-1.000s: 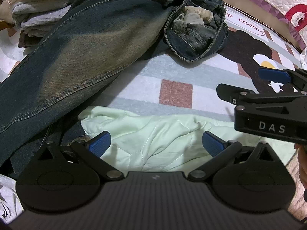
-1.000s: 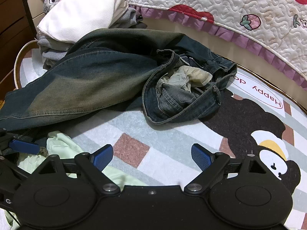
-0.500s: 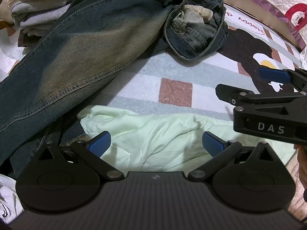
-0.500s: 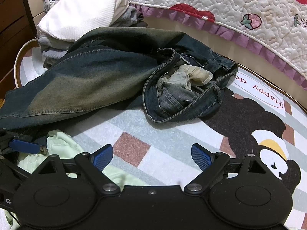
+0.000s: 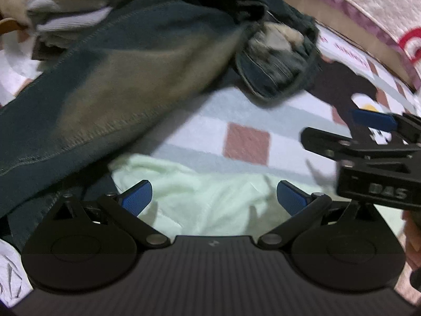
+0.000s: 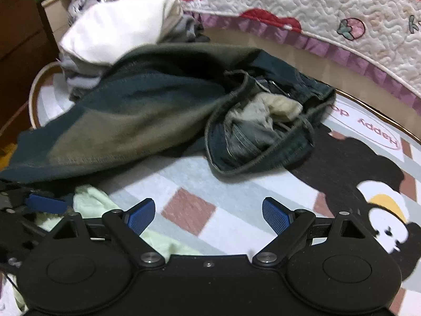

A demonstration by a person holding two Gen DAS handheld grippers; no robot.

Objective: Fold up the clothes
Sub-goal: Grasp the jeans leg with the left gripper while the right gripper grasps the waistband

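Observation:
A pair of dark blue jeans (image 5: 110, 87) lies crumpled across the rug, waistband open toward the right; it also shows in the right wrist view (image 6: 147, 121). A pale green garment (image 5: 205, 197) lies on the rug just in front of my left gripper (image 5: 213, 200), which is open and empty above it. My right gripper (image 6: 208, 214) is open and empty over the rug, near the green garment's edge (image 6: 92, 205). The right gripper's body shows in the left wrist view (image 5: 373, 158); the left gripper's blue fingertip shows in the right wrist view (image 6: 47, 204).
A stack of folded clothes (image 6: 118, 34) with a white piece on top stands behind the jeans. A patterned bear rug (image 6: 342, 173) covers the floor. A quilted bedspread (image 6: 315, 8) hangs along the back. A dark wooden cabinet (image 6: 21, 39) stands at far left.
Both views have shifted and blurred: the grippers moved forward toward the jeans, which now look larger. Both grippers stay open and empty.

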